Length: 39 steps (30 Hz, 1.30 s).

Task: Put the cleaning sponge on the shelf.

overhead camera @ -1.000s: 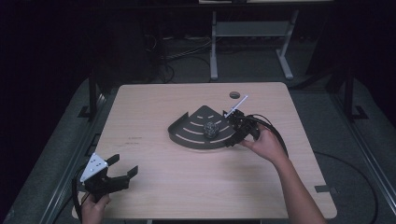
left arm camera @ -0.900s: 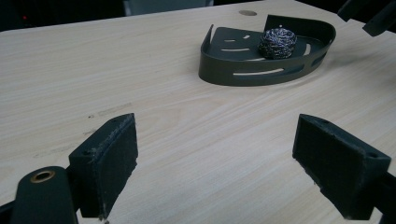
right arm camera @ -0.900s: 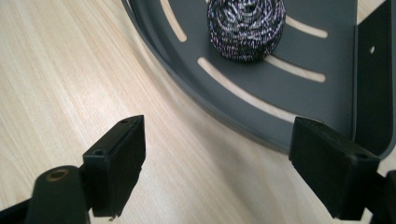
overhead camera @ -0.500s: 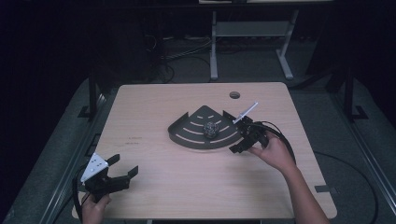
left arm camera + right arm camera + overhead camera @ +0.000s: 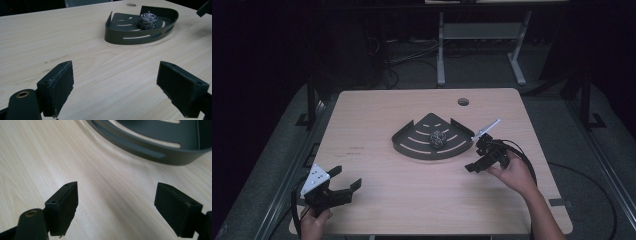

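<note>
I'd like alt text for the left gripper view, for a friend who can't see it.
A dark grey, quarter-round metal tray with slotted walls sits on a pale wooden table, holding a ball of silvery steel wool. In the foreground, the left gripper has its two black padded jaws wide apart with nothing between them.

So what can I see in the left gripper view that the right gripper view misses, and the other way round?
The left gripper view takes in the steel wool scourer lying inside the dark corner tray, the round hole in the table beyond it, and a bit of the other gripper at the top right corner. The right gripper view gives a close look at the tray's curved slotted wall from just beside it. Both share the pale wooden table, the tray, and a pair of black jaws standing wide apart with nothing between them.
</note>
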### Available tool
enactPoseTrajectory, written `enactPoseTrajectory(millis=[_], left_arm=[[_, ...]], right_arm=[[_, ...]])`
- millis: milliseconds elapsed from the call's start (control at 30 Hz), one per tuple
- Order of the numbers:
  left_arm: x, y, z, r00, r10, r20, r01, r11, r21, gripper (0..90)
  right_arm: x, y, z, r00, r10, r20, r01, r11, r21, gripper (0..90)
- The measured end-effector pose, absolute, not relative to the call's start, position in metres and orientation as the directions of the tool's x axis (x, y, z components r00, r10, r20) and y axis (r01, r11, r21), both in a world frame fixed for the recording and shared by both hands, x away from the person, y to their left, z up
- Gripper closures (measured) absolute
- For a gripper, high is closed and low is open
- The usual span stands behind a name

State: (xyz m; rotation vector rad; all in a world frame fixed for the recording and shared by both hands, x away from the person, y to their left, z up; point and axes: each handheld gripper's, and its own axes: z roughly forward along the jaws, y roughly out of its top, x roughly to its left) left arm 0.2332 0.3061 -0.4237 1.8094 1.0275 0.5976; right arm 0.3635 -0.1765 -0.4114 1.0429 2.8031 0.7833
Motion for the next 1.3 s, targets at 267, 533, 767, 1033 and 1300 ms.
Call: enactPoseTrajectory(millis=[267, 533, 767, 1033, 1300], left_arm=[[0.232, 0.307, -0.423, 0.53, 0.847, -0.035, 0.39, -0.206, 0.897, 13.3], [0.232, 0.305, -0.423, 0.532, 0.846, -0.029, 0.385, -0.212, 0.898, 13.3], [0.232, 0.302, -0.424, 0.534, 0.845, -0.022, 0.386, -0.22, 0.896, 13.3], [0.233, 0.297, -0.427, 0.546, 0.838, -0.017, 0.393, -0.238, 0.888, 13.3], [0.234, 0.293, -0.429, 0.559, 0.829, -0.017, 0.398, -0.25, 0.883, 13.3]], right_arm=[[0.351, -0.192, -0.413, -0.753, 0.643, 0.142, 0.617, 0.613, 0.494, 18.7], [0.336, -0.206, -0.417, -0.74, 0.658, 0.137, 0.624, 0.596, 0.505, 18.8], [0.32, -0.223, -0.427, -0.723, 0.677, 0.137, 0.645, 0.589, 0.487, 18.8], [0.302, -0.233, -0.434, -0.714, 0.687, 0.131, 0.647, 0.577, 0.499, 18.8], [0.276, -0.235, -0.435, -0.737, 0.662, 0.139, 0.613, 0.566, 0.551, 17.2]])
